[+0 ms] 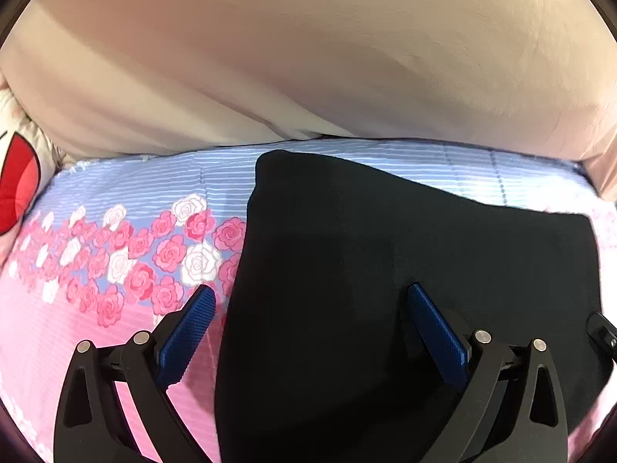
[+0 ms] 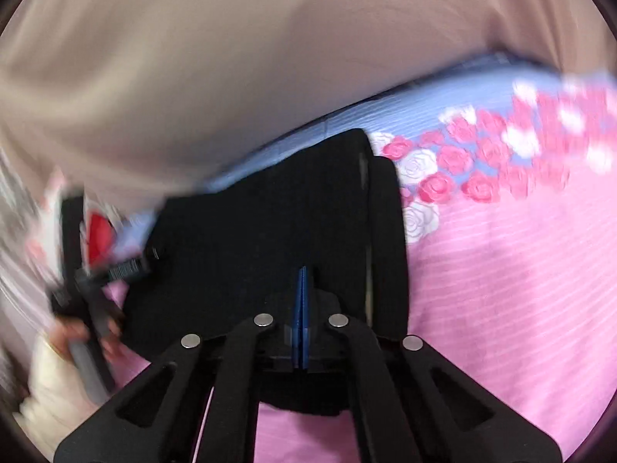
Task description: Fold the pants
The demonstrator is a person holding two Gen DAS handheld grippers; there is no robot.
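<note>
The right gripper [image 2: 300,281], fingers pressed together, apparently pinches the black pants [image 2: 270,223] to fold them on the bed [image 2: 501,289], while the left gripper [image 1: 308,301] hovers spread.

The left gripper [image 1: 308,297] is pointing steeply downward with its blue pads [image 1: 189,332] standing wide apart, not pressing on anything. The right gripper [image 2: 301,281] is pointing less steeply downward, its two blue pads [image 2: 297,308] pressed flat together. In the blurred right wrist view, a hand [image 2: 77,337] is gripping the left gripper's handle.
</note>
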